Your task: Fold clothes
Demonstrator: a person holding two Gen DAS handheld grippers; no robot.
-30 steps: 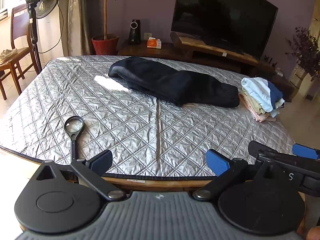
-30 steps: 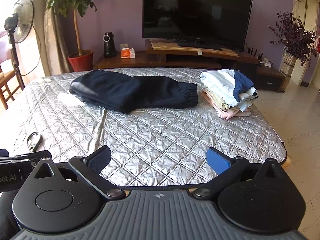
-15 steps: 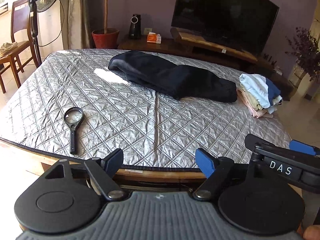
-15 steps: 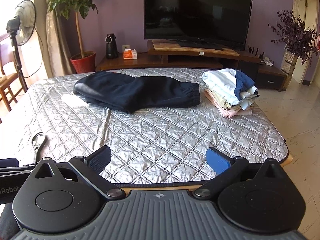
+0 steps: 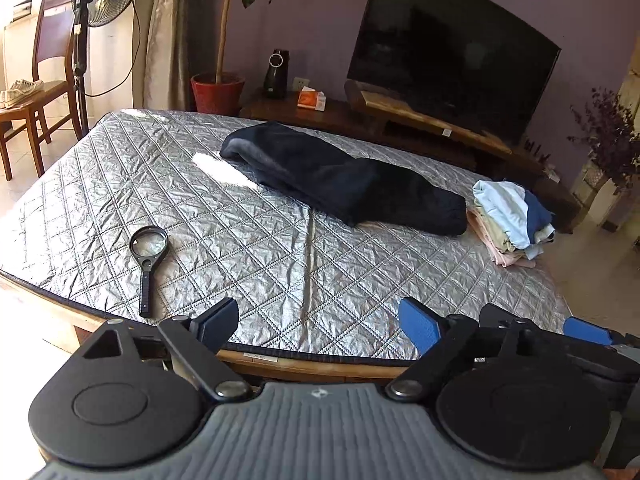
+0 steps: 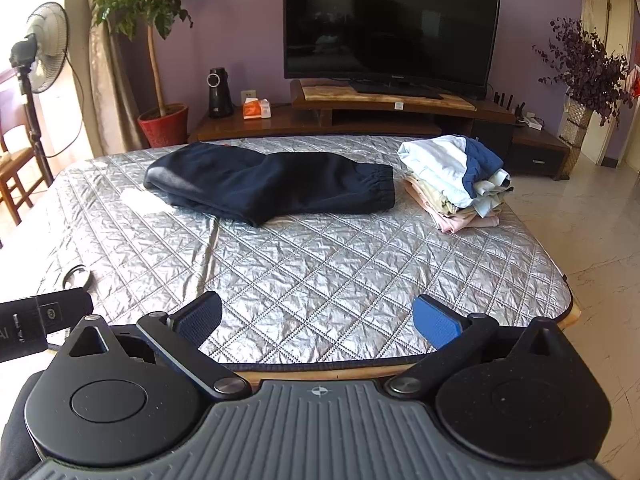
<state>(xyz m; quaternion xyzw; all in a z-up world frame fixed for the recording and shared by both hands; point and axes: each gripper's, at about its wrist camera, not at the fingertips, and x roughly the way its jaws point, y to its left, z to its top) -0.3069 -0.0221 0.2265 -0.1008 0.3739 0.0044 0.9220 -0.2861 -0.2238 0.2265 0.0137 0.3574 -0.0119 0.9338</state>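
Dark trousers (image 6: 276, 182): they lie lengthwise across the far half of the silver quilted table cover (image 6: 340, 264), doubled so one leg sits over the other, elastic cuffs toward the stack; they are long and not yet brought down to a compact packet, though the fold along their length looks made

Stack of folded clothes (image 6: 456, 178): pale blue, navy, beige and pink pieces sit piled at the far right corner of the cover, just beside the trouser cuffs; these lie as the task wants them

Left gripper (image 5: 318, 320): spread wide, nothing between its fingers; it hangs at the near edge of the cover, well apart from the trousers

Right gripper (image 6: 318, 316): likewise spread and empty; held at the near edge, just to the right of the left one, well apart from both garments

Magnifying glass (image 5: 147, 256): rests near the left front corner of the cover; no part of the task

Progress, as a judgement: several garments appear finished and stacked; the trousers seem half-way, folded leg on leg but still at full length; whether they are meant to be shortened further or are being left so, the pictures do not settle

What seems left: at most the trousers' crosswise fold and their joining the stack
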